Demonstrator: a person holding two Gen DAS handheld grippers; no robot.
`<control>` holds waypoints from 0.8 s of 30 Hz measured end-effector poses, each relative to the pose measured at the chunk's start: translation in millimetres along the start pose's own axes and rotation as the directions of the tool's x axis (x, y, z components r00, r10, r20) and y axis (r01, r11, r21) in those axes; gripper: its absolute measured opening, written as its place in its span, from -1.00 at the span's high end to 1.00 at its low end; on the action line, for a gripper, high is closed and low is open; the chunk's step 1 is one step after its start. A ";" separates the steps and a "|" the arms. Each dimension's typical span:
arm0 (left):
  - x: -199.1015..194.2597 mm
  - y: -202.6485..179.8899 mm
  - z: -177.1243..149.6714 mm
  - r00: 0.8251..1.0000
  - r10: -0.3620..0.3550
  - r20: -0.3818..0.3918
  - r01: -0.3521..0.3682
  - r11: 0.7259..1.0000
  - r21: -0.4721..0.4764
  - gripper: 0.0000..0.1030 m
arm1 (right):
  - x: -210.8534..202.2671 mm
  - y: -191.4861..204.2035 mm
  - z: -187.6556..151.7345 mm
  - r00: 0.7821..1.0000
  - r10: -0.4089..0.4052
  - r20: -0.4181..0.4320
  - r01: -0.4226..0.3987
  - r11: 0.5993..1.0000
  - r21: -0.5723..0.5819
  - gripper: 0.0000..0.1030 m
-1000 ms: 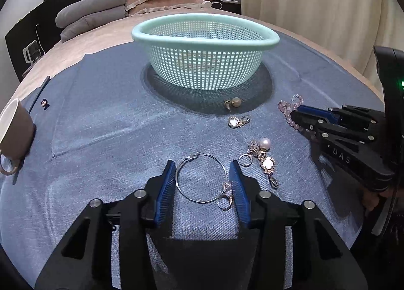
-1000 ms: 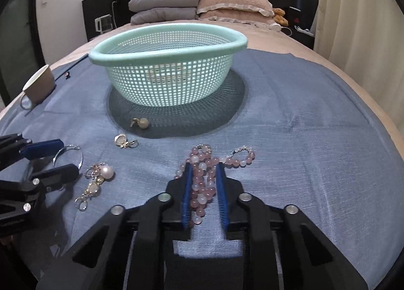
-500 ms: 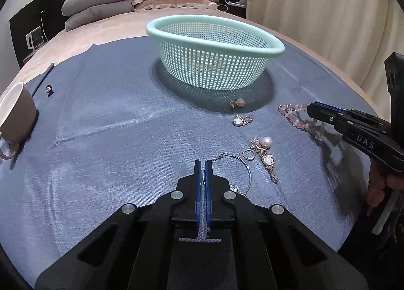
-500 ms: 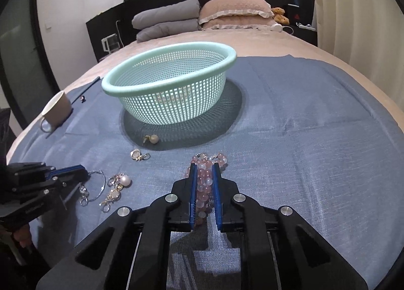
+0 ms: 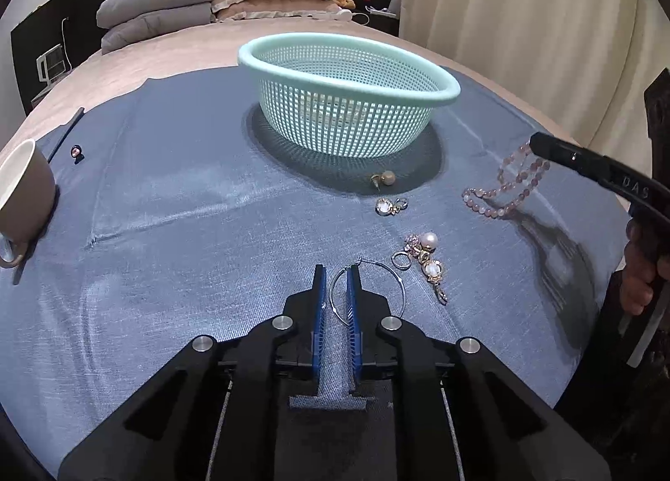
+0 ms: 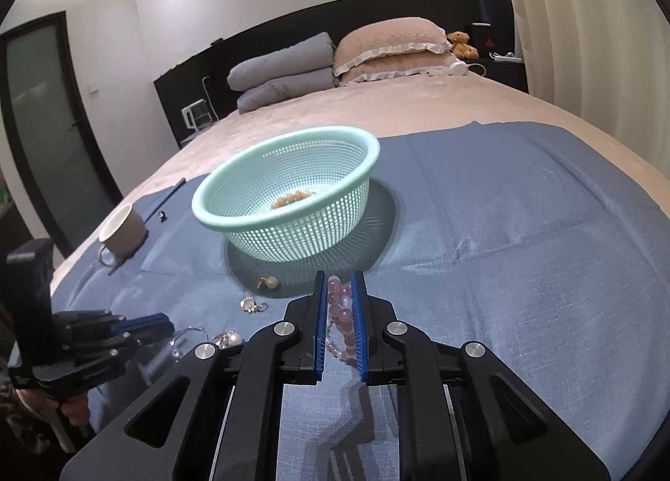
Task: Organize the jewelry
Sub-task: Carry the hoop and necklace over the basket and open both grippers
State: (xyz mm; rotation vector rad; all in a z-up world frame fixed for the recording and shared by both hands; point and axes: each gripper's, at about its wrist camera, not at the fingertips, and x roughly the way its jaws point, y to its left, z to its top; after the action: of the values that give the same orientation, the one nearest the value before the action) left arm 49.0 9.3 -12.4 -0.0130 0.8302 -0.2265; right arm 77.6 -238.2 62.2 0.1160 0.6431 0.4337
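A mint mesh basket (image 5: 347, 112) stands on the blue cloth; it also shows in the right wrist view (image 6: 289, 208) with a beige bead piece (image 6: 293, 199) inside. My right gripper (image 6: 340, 292) is shut on a pink bead bracelet (image 6: 340, 313) and holds it lifted; in the left wrist view the bracelet (image 5: 508, 187) hangs from it. My left gripper (image 5: 336, 284) is a little open around the rim of a large silver hoop earring (image 5: 368, 292) on the cloth. Pearl and crystal earrings (image 5: 423, 259), (image 5: 389, 204), (image 5: 383, 178) lie nearby.
A beige cup (image 5: 21, 192) stands at the cloth's left edge, with a small bead (image 5: 76, 151) and a dark stick (image 5: 65, 133) beyond it. Pillows (image 5: 217, 7) lie at the bed's head. A curtain (image 5: 544, 20) hangs at the right.
My right gripper closed on the pink bracelet and lifted it off the cloth toward the basket. My left gripper closed on the hoop, then its jaws parted slightly; the hoop shifted.
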 end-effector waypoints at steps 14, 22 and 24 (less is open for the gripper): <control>19.5 -15.6 3.2 0.998 -0.009 -0.063 0.016 0.993 0.117 0.95 | -1.3 0.1 -0.4 1.000 0.013 -0.007 -0.013 1.000 -0.012 0.79; -2.6 -9.1 16.8 0.996 -0.086 -0.028 0.087 0.995 0.057 0.95 | -3.4 0.1 2.8 1.000 0.025 0.003 -0.025 1.000 -0.003 0.79; -11.6 -11.9 20.8 0.996 -0.086 -0.014 0.087 0.994 0.065 0.95 | -5.9 1.3 6.0 0.999 0.031 0.010 -0.031 0.999 -0.006 0.79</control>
State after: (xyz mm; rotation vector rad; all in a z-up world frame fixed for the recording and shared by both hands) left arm 54.4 -1.6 11.3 0.0140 0.8341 -0.3355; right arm 76.6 -239.3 70.6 0.1227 0.6307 0.4649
